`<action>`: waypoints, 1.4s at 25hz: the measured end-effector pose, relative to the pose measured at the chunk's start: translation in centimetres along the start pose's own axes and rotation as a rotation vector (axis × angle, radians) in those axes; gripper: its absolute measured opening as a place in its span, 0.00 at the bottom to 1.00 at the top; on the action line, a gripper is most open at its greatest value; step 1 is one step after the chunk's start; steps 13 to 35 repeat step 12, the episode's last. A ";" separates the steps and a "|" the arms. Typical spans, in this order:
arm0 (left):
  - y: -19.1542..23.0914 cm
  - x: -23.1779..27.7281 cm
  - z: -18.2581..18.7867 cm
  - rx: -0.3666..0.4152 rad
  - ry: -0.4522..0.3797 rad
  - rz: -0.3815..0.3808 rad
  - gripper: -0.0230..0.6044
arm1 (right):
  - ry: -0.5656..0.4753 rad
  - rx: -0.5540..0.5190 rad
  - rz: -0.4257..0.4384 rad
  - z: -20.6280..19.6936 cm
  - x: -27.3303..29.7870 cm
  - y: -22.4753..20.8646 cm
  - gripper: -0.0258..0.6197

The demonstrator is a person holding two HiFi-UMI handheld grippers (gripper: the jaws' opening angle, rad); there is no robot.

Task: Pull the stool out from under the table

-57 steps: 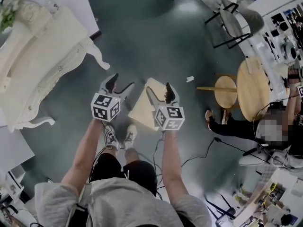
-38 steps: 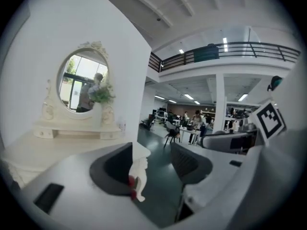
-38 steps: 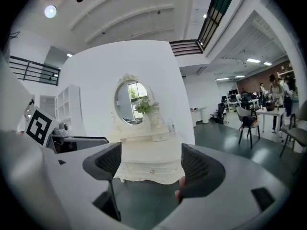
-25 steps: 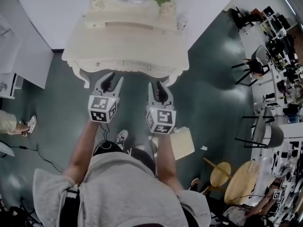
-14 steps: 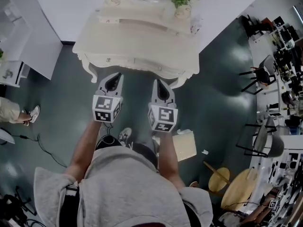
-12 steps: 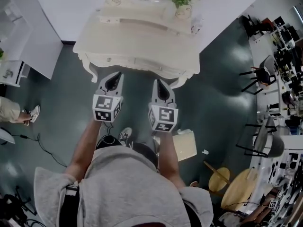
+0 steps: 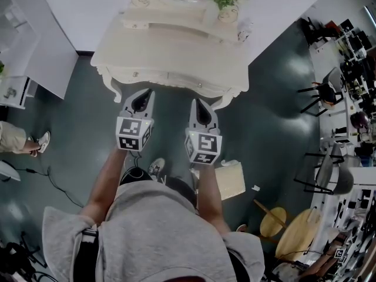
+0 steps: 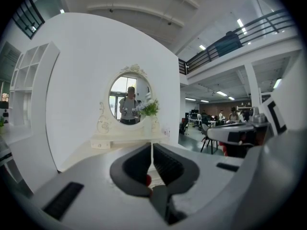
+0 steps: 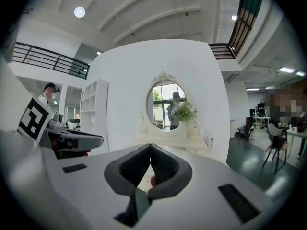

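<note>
The cream dressing table with an oval mirror and flowers stands against the white wall right in front of me. The stool, with a cream square seat, stands on the floor beside my right arm, out from under the table and partly hidden by the arm. My left gripper and right gripper hover side by side just short of the table's front edge, both shut with nothing between the jaws. In the left gripper view the left gripper points at the mirror. The right gripper also faces the mirror.
A round wooden table and a small wooden stool stand at the lower right. Black-framed chairs line the right side. White shelving is at the left, with another person's leg and floor cables nearby.
The head view has swung from the stool on the open floor round to the dressing table. Both grippers' jaws have closed since a second ago; little has moved in the last half second.
</note>
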State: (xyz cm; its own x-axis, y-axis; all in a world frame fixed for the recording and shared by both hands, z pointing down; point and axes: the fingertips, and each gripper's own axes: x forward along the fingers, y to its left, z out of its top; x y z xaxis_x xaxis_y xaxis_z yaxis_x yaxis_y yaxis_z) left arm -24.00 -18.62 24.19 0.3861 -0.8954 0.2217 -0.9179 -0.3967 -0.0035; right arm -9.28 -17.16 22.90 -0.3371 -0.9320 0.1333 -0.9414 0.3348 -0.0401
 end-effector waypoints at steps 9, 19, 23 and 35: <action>0.1 0.2 0.1 0.005 0.003 0.000 0.06 | -0.001 -0.004 -0.004 0.1 0.1 -0.2 0.06; 0.3 0.2 0.0 0.009 0.005 -0.001 0.06 | -0.002 -0.003 -0.004 0.2 0.2 -0.3 0.06; 0.3 0.2 0.0 0.009 0.005 -0.001 0.06 | -0.002 -0.003 -0.004 0.2 0.2 -0.3 0.06; 0.3 0.2 0.0 0.009 0.005 -0.001 0.06 | -0.002 -0.003 -0.004 0.2 0.2 -0.3 0.06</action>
